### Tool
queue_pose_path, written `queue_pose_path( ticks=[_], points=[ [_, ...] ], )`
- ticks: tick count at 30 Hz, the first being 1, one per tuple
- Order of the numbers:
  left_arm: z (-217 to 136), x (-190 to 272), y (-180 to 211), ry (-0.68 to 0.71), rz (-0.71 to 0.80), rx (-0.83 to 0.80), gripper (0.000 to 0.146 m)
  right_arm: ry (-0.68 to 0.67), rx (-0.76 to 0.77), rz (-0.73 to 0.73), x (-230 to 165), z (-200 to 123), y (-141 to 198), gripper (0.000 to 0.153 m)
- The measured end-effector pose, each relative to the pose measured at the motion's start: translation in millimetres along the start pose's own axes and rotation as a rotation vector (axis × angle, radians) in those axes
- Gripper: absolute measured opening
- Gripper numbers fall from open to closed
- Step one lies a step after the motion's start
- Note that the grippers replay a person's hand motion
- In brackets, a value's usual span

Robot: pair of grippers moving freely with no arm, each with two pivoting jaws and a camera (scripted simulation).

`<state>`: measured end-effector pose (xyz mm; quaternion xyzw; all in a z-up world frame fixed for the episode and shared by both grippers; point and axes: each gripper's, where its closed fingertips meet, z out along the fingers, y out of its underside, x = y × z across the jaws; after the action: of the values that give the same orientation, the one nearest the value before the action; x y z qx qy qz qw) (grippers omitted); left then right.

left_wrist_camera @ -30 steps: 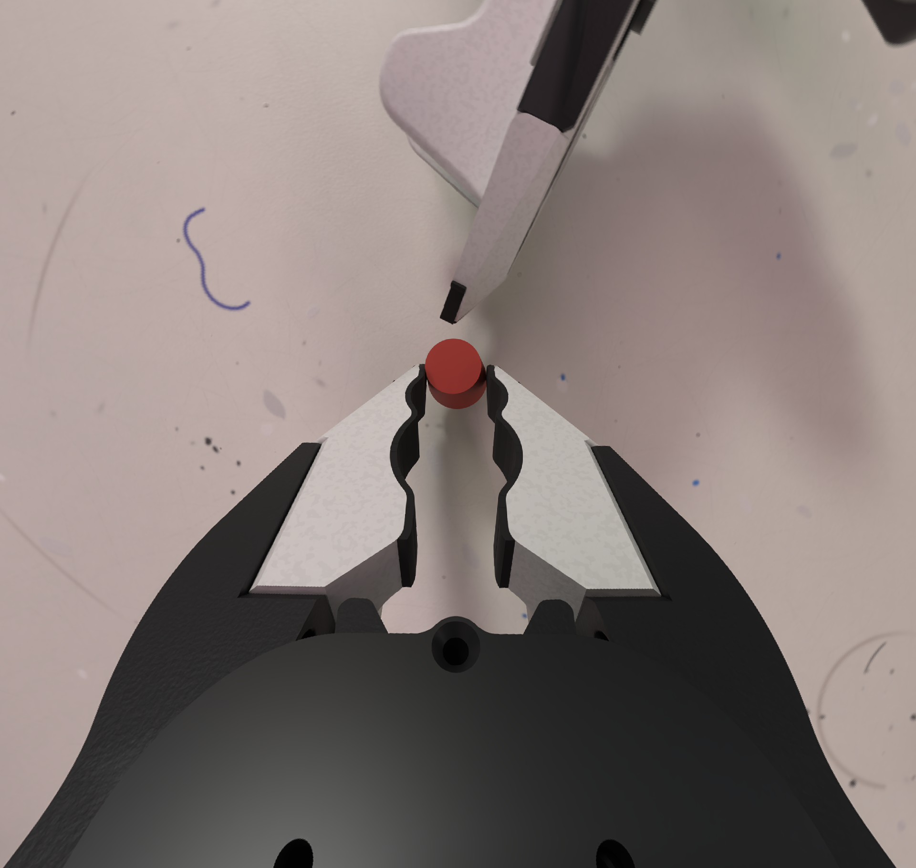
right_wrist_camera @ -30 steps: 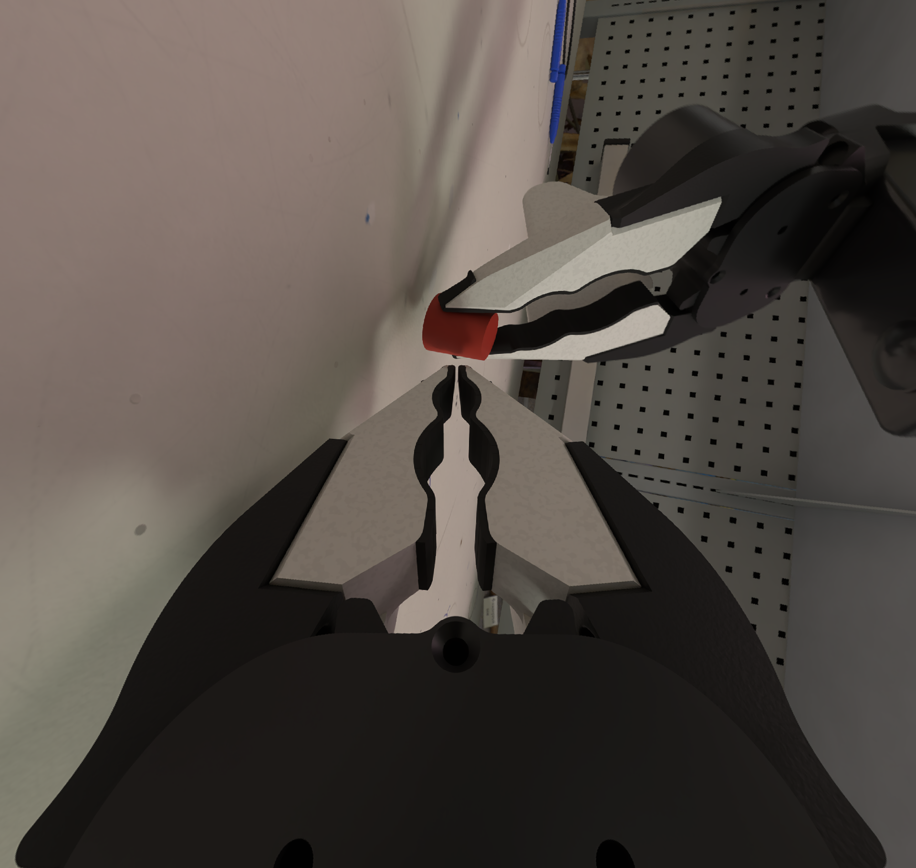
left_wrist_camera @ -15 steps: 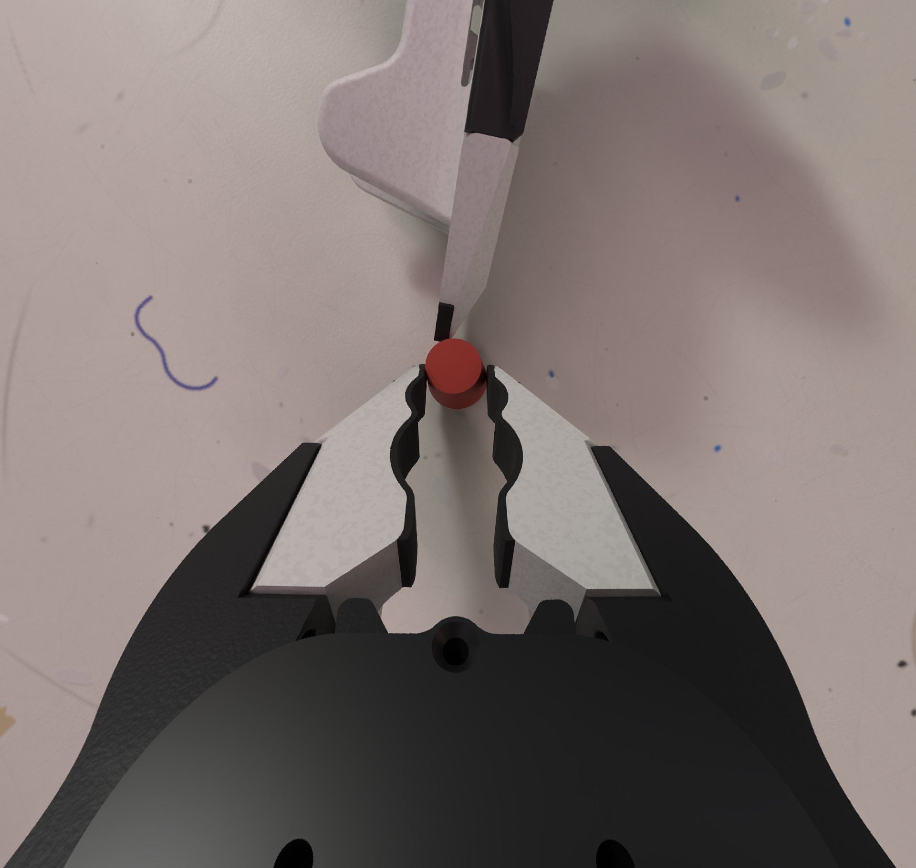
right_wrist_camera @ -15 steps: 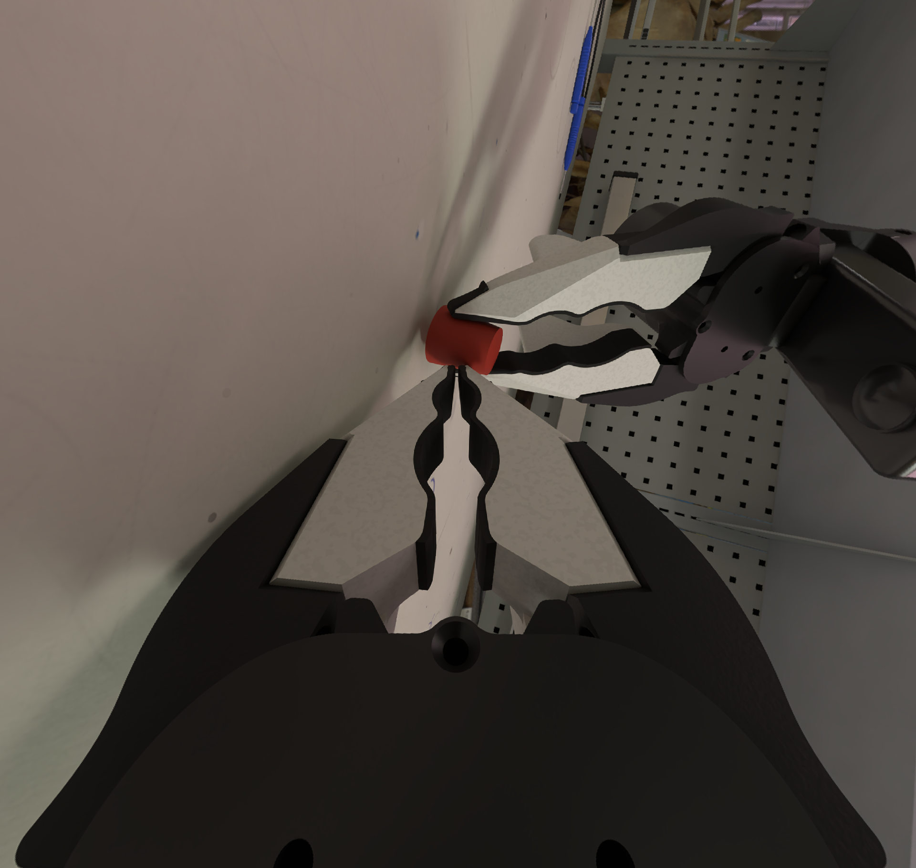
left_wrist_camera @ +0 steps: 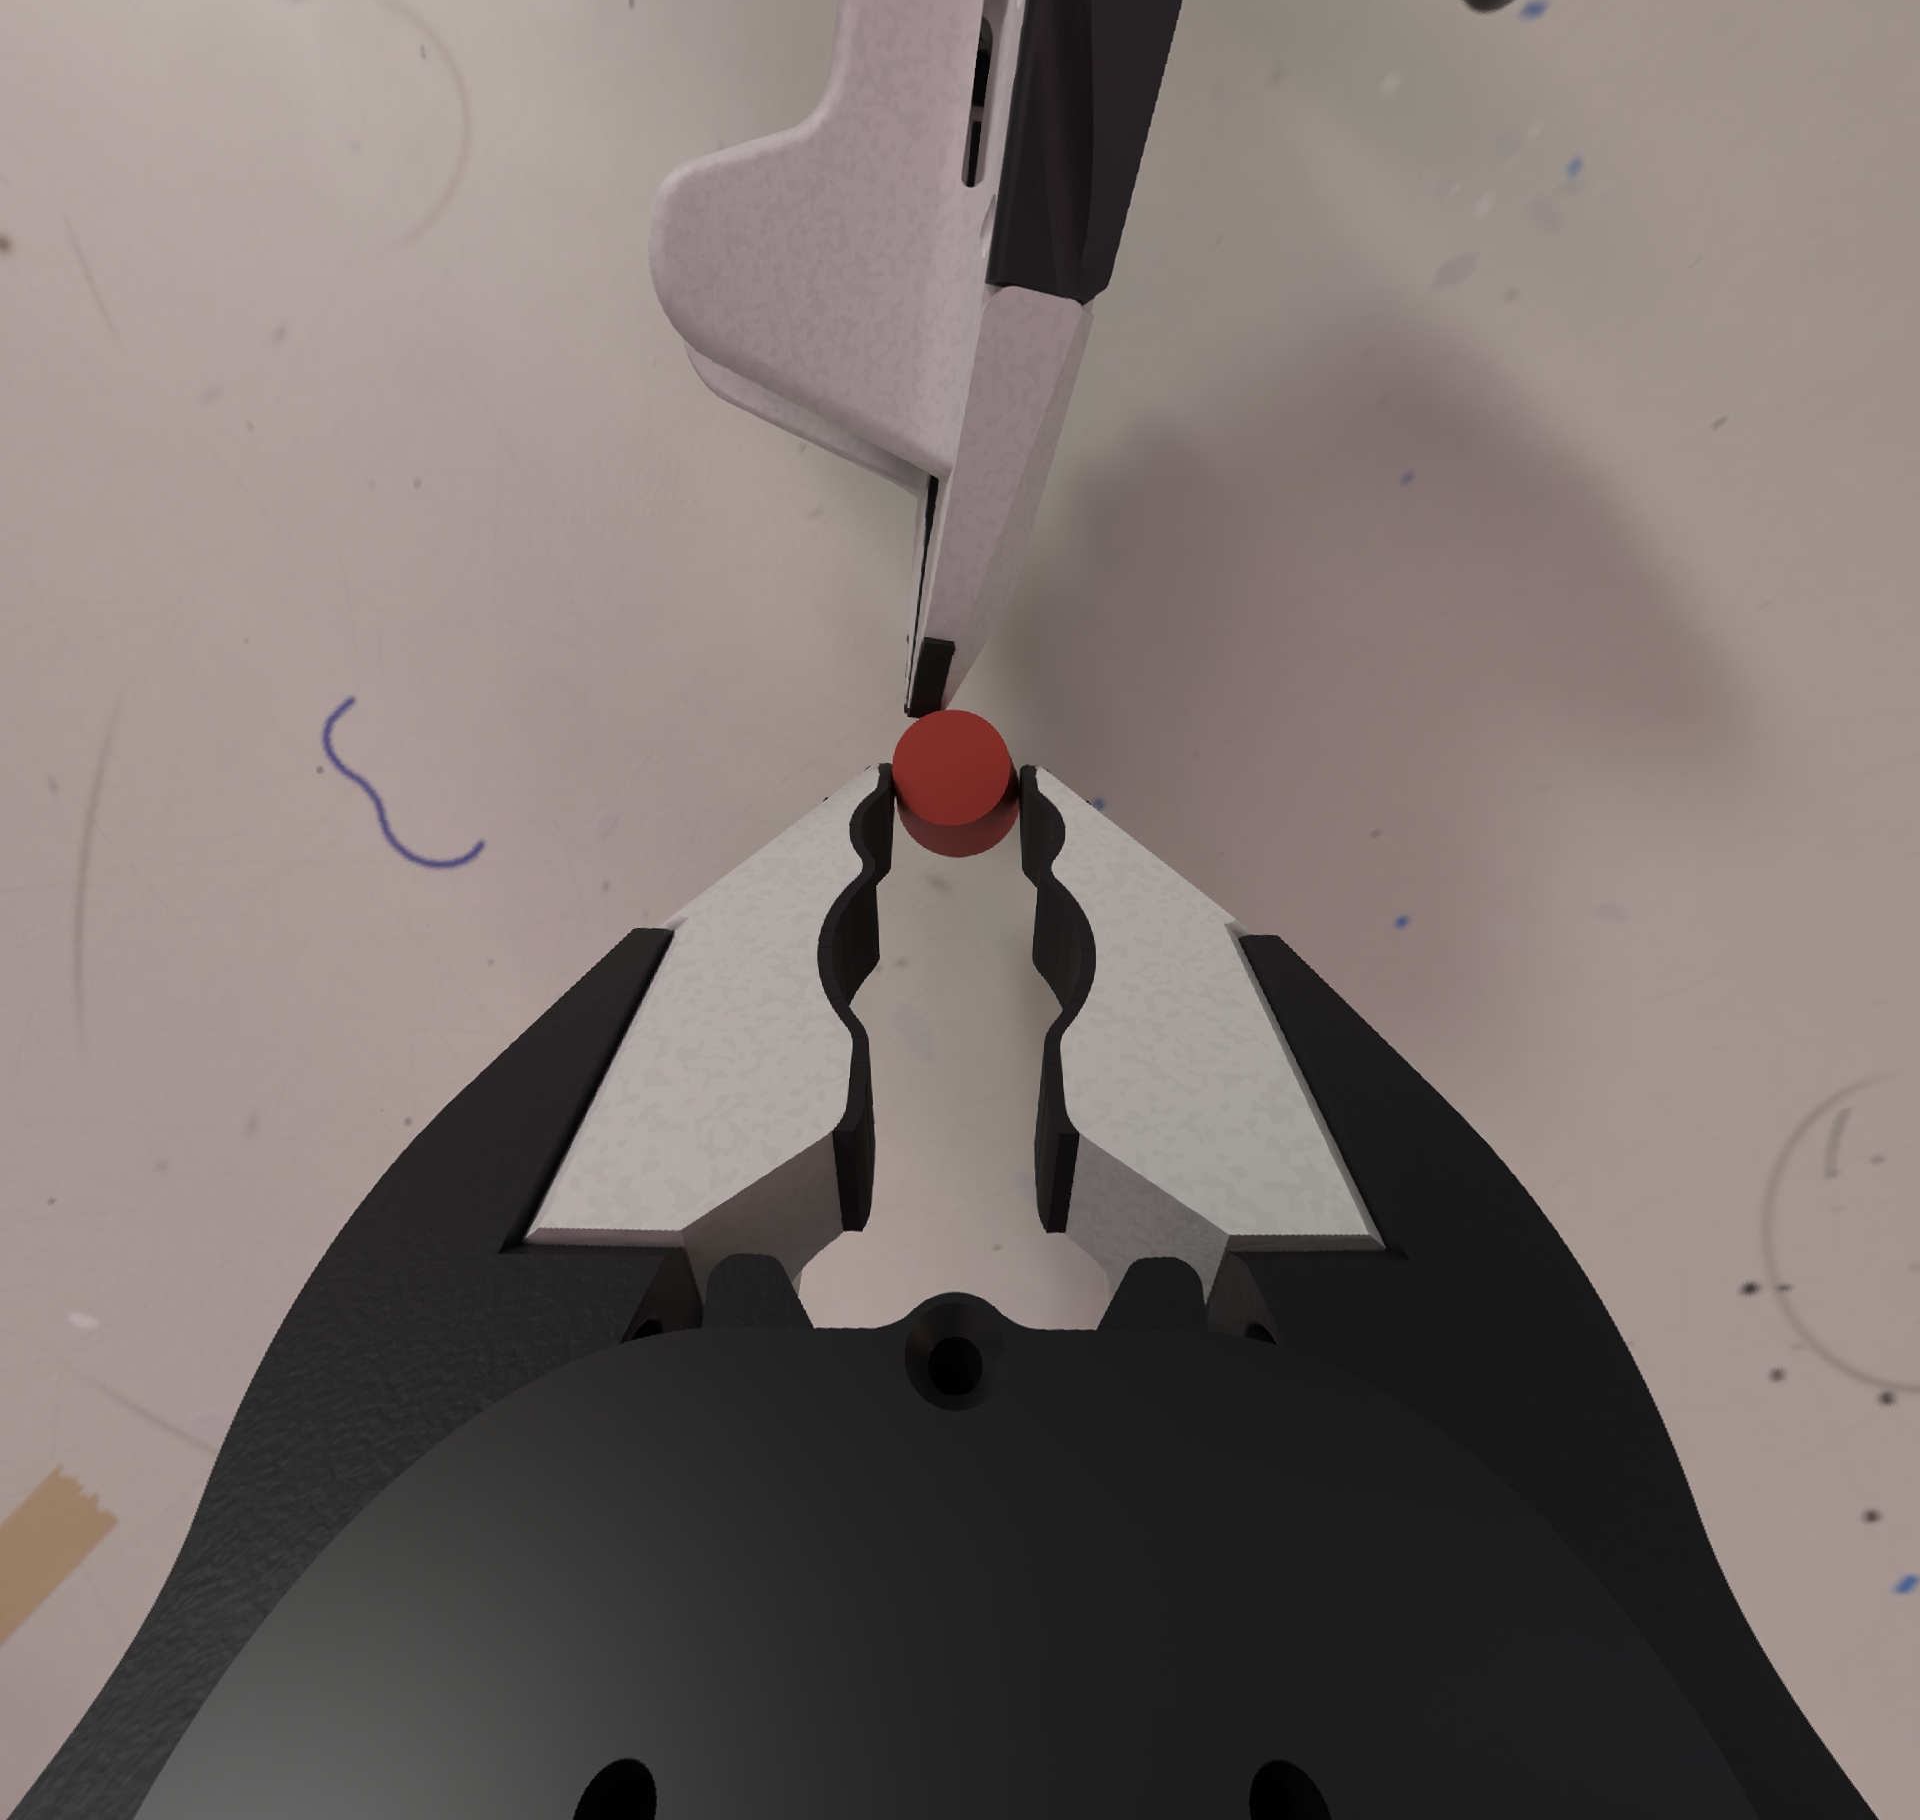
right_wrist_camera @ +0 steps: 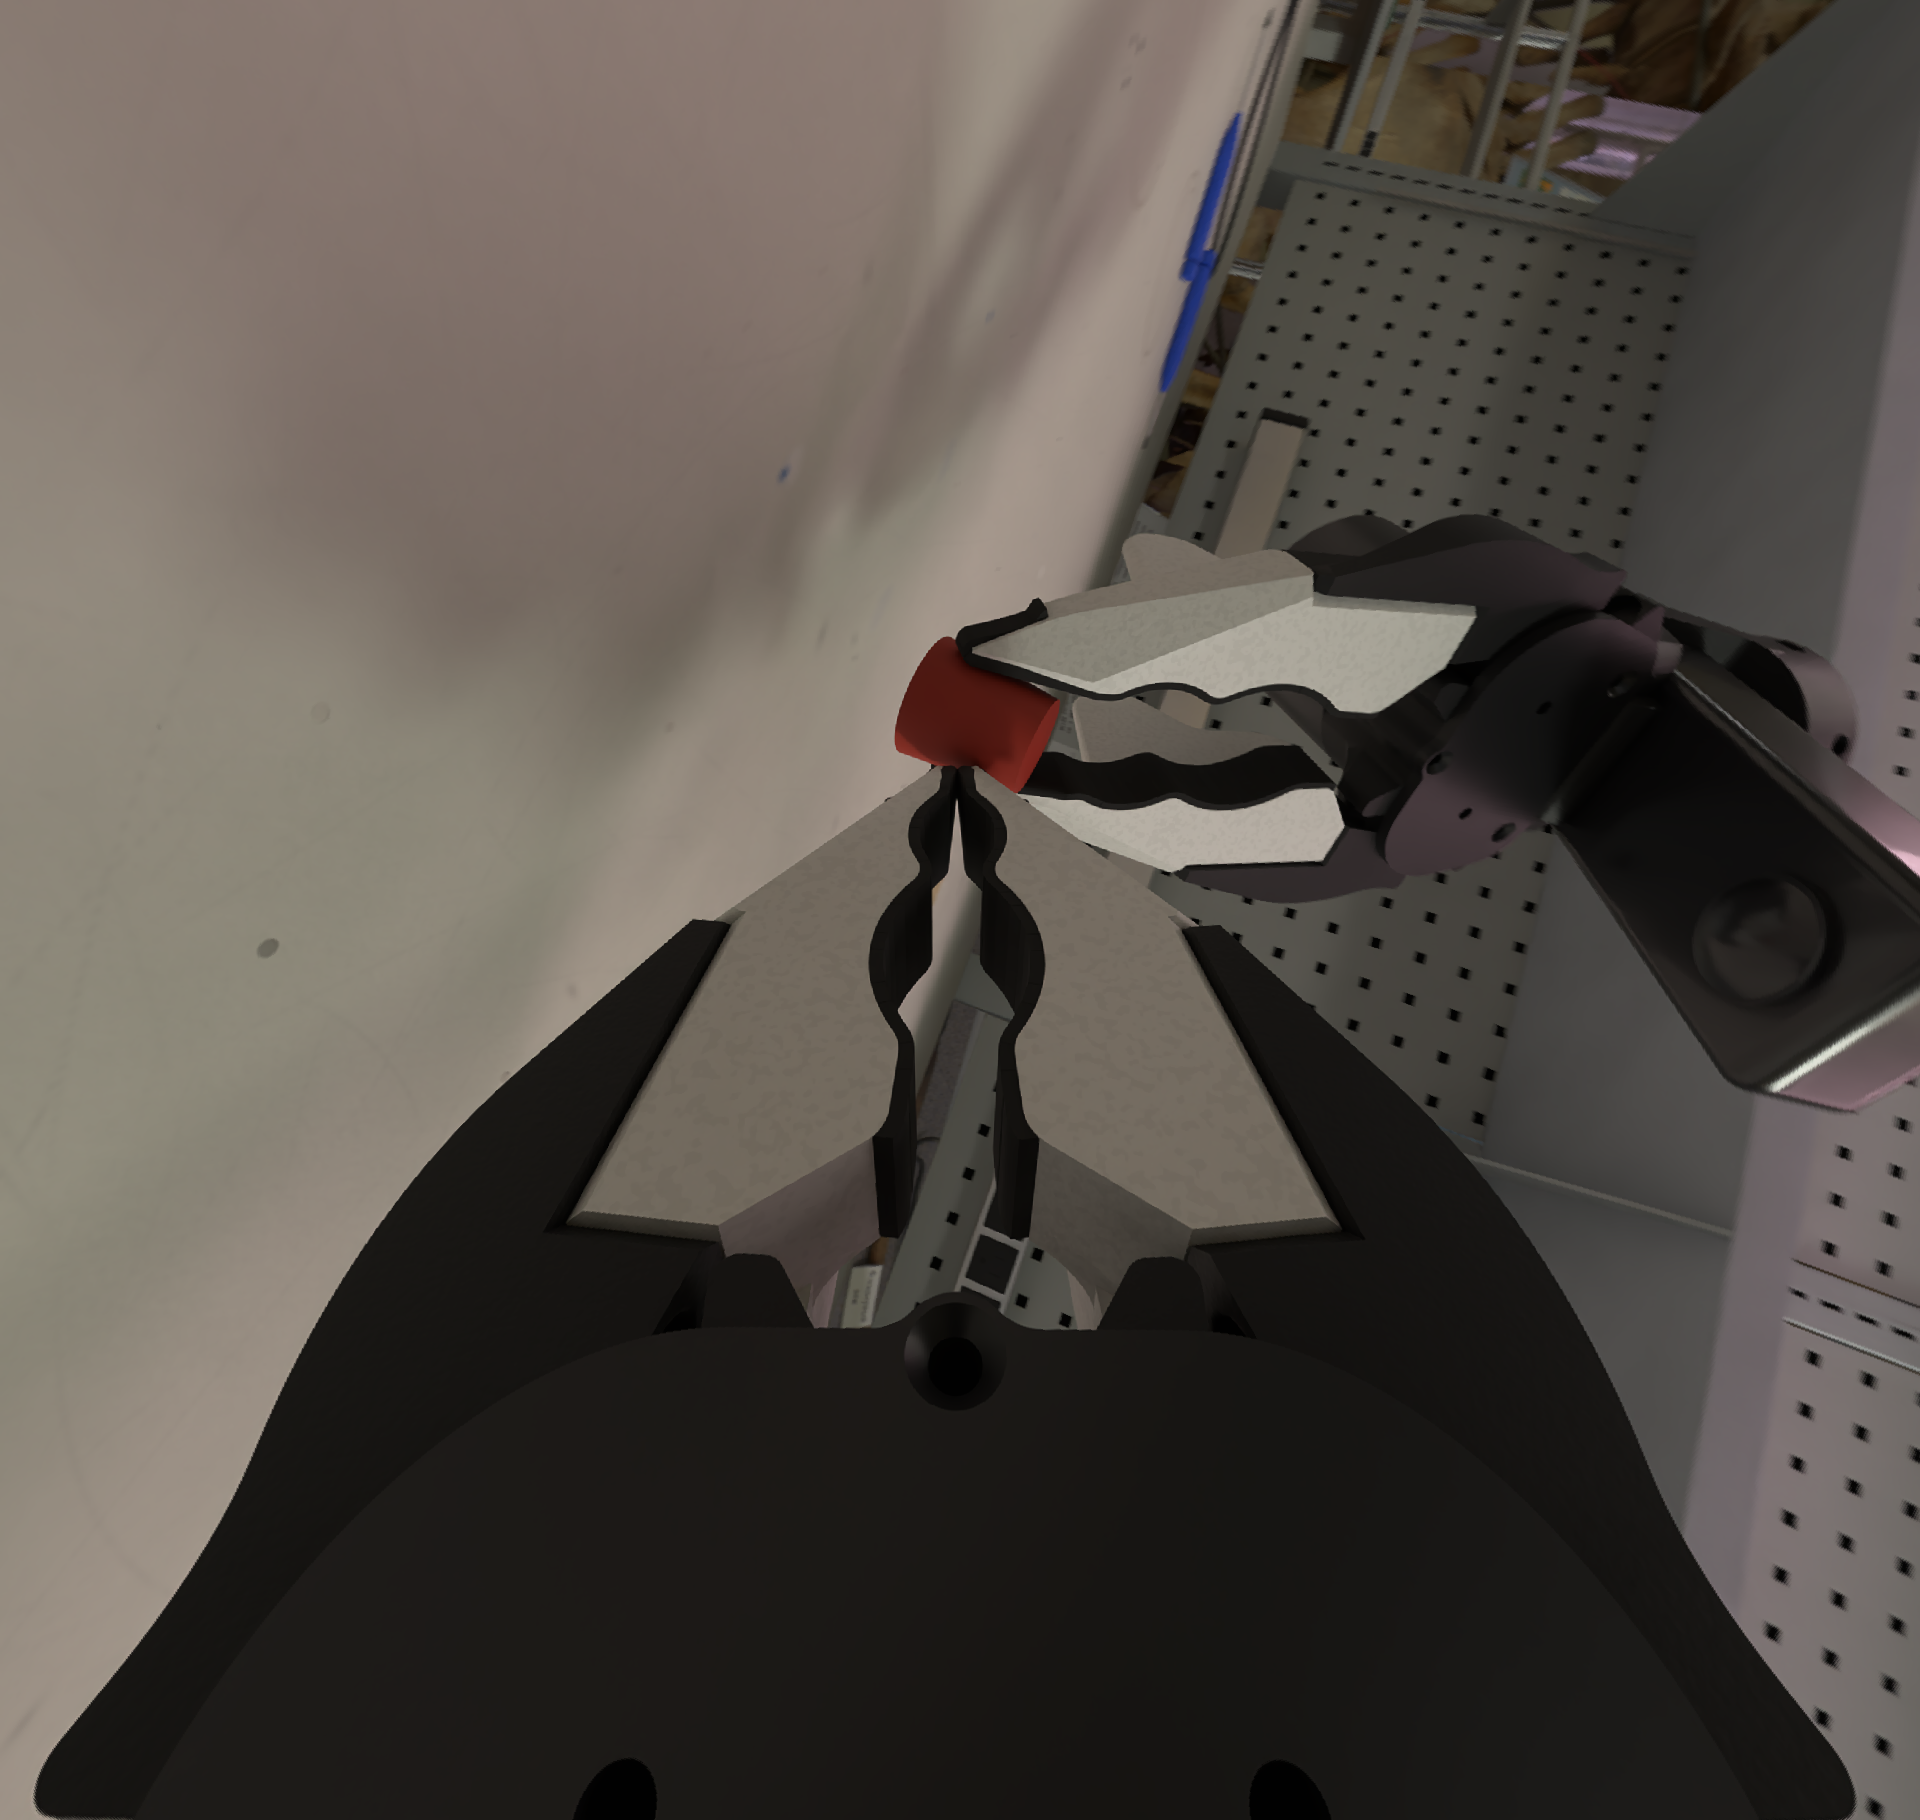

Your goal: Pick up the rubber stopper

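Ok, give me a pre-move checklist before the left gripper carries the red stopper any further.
1. Small red cylindrical rubber stopper pinched between the left gripper's jaws: ok.
2. Grip depth: not ok; only the tips hold it, and much of the stopper sticks out beyond them.
3. Stopper clear of the pale speckled tabletop: ok in the right wrist view, where a gap shows.
4. Right gripper jaws shut and empty: ok.
5. Clearance between the right gripper's tip and the stopper: not ok; the tip sits right against it, contact cannot be ruled out.
6. Grey perforated panel beyond the table edge clear of the path: cannot tell.
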<state>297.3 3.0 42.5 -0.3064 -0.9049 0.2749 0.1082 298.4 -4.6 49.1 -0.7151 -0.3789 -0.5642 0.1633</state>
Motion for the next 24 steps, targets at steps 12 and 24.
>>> queue_pose_path(
  ticks=[12,24],
  points=[
    [-15,72,-48,-0.044,-0.015,0.002,0.024,0.143,0.016,0.041,39,-56,-58,0.000],
    [-3,77,-58,-0.016,-0.011,-0.049,0.024,0.110,-0.004,0.106,32,-72,-60,0.000]
  ],
)
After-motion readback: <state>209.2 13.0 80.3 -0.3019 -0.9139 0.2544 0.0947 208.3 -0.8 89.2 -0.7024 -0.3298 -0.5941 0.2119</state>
